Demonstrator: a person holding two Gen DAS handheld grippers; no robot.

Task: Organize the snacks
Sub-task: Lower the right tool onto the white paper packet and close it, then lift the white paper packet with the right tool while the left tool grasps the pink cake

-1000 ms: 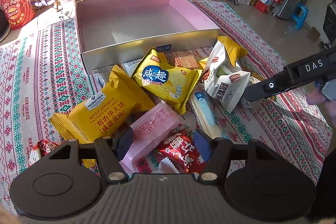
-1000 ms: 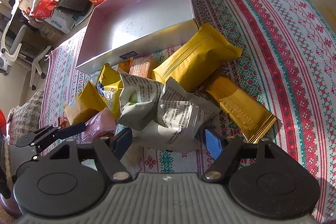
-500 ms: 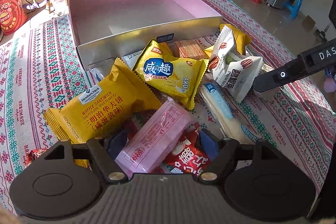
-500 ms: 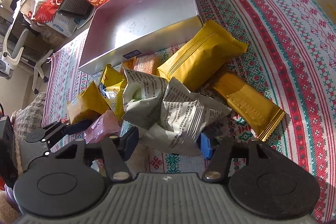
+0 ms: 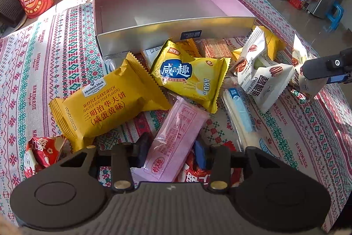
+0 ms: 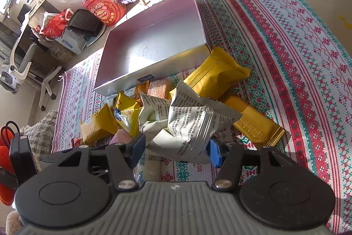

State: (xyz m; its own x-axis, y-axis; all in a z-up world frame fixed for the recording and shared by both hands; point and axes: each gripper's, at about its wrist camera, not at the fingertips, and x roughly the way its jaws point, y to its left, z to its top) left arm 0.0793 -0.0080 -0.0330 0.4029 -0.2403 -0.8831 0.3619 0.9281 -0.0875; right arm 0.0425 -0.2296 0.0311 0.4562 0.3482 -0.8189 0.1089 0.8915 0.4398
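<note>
Before the empty pink box (image 5: 171, 3), closing the left gripper (image 5: 170, 152) on a pink wafer pack (image 5: 176, 138), clamping the right gripper (image 6: 175, 145) on a white pecan pouch (image 6: 193, 127), likely for boxing both.

Your pink snack bar (image 5: 176, 138) lies lengthwise on the patterned cloth, near end between your left jaws as they close. The white pecan packets (image 6: 189, 124) sit crumpled and bunched, apparently pinched in your right tool. Ahead, the shallow box (image 5: 176, 34), pink inside and silver outside, stands with nothing in it. Before its near wall you have the yellow waffle sandwich pack (image 5: 105, 102) and the yellow biscuit bag (image 5: 189, 76).
</note>
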